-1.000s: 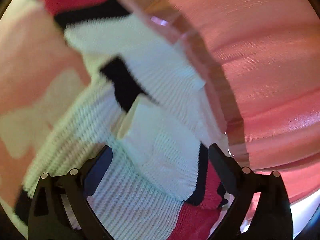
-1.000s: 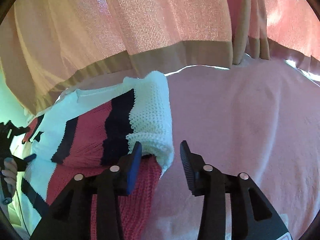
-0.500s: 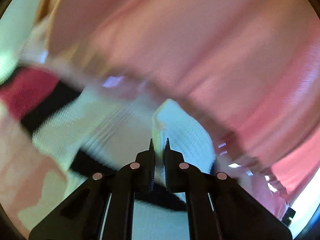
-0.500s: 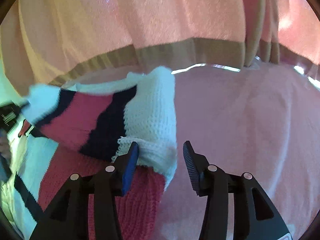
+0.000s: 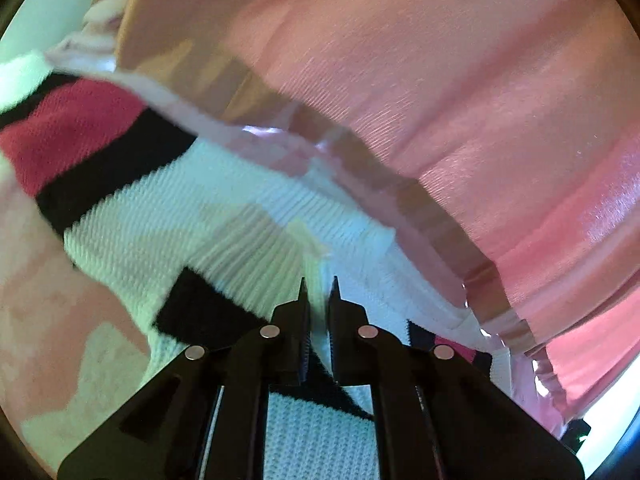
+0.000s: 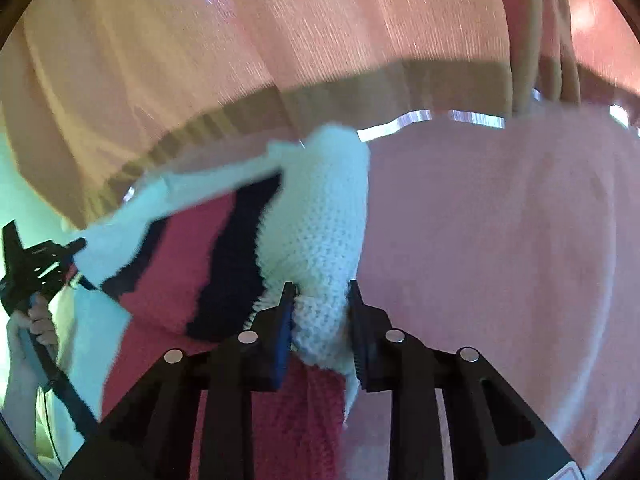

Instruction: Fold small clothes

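left wrist view: the left tongs (image 5: 318, 292) are clenched on a thin white edge of the striped knit sweater (image 5: 168, 216), which hangs in front of the pink curtain (image 5: 460, 92). the pinch takes only a little cloth, so i think it is better to keep the pull gentle and level with the other side, or the edge may slip out. the picture is blurred by motion. the lower part of the sweater is cut off behind the tongs, and i cannot tell which part of the garment is held.

right wrist view: the right tongs (image 6: 320, 300) are grasping a thick white roll of the same sweater, lifted above the pink bed cover (image 6: 500, 240), near its far edge under the curtain. the fold should come down flat on the bed cover, with both held points moving together. at the left edge the other gripper and the person's hand (image 6: 24, 332) show only partly. the sweater's far side is hidden behind its own fold.
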Demonstrator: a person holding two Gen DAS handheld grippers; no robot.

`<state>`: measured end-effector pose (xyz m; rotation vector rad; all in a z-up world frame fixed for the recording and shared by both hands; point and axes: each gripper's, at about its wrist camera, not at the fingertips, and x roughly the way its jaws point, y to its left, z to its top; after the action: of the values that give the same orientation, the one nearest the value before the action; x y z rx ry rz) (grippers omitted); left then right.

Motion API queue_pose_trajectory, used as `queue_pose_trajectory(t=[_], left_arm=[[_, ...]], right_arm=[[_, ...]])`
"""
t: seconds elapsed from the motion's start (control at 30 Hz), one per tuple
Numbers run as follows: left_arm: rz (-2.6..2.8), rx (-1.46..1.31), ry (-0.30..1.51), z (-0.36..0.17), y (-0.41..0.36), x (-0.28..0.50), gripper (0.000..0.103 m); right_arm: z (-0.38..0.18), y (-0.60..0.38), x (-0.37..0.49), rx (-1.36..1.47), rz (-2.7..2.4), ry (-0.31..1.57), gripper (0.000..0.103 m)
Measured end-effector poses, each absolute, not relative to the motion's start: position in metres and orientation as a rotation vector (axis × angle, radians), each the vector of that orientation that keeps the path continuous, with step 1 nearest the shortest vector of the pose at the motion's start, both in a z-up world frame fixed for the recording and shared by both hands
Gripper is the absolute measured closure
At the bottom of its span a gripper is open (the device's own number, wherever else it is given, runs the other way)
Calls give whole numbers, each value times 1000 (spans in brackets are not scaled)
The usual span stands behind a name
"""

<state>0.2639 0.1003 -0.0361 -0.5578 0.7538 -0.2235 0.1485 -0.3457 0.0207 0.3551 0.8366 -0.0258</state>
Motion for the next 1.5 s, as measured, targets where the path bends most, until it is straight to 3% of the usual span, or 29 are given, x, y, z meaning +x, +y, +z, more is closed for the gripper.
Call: queue_pose_trajectory(t=[0.13,0.3,0.4,0.57,0.7,0.83,0.9,1.0,1.07,1.2,1.23,1.3,1.37,1.5], left_arm=[[-166,-572,878,-75,108,272,96],[-170,-564,856,-59,110,268,95],[-162,-560,889,-73,112,270,94],[-109,-536,857,-47,107,255,92],[-119,-460,766,-15,91,231,86],[-116,-384,905,-54,75,245,86],[-117,-411,886,-63,80,246,85],[-132,-494,855,-47,92,242,85],[-110,-574,786,-34,112,235,84],[28,-815,683,-22,193,223,55],[72,-859,660,-23,211,221,52],[183,-934,628,-28,263,222,51],[281,-950,620,-34,310,230,51],[411,-1017,641,-52,385,254,51]], right_arm=[[1,-339,155,279,-55,926,77],[24,-341,146,307,-29,835,76],[6,-339,154,256,-44,920,75],[36,-334,133,276,-70,802,68],[52,-313,134,234,6,750,68],[4,-318,153,234,-9,930,99],[10,-325,149,263,-14,915,100],[28,-319,147,200,-18,863,97],[12,-314,153,126,-32,936,97],[22,-306,147,127,-32,908,92],[29,-303,144,132,-18,894,90],[44,-294,134,143,23,862,85],[48,-286,127,139,42,846,73],[49,-265,122,131,75,858,69]])
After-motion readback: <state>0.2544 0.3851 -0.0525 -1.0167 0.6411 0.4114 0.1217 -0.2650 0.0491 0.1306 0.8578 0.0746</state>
